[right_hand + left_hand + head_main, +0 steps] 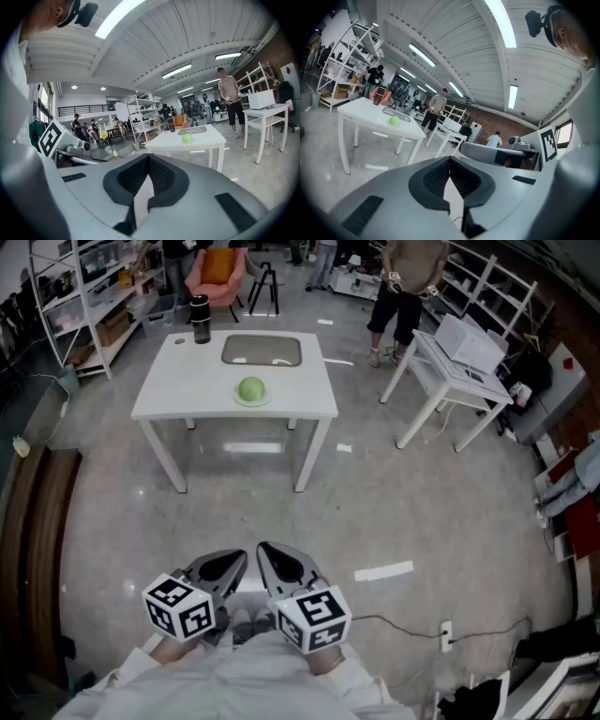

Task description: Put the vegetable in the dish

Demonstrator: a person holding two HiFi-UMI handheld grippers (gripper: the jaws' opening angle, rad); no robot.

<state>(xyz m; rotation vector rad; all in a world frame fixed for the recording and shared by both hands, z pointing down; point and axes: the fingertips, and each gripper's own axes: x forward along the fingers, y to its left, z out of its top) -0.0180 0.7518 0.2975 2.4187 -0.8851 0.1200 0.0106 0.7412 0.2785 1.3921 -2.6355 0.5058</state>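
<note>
Green round vegetable (251, 388) sits on a pale shallow dish (251, 404) mid white surface (169, 390), well apart from both tools. Left tool (221, 566) and right tool (281, 564): jaws together, empty, tucked near the body. Probably idle, nothing to carry.

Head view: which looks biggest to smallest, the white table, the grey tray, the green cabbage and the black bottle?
1. White table.
2. Grey tray.
3. Green cabbage and black bottle: too close to rank; the bottle is taller, the cabbage wider.
</note>
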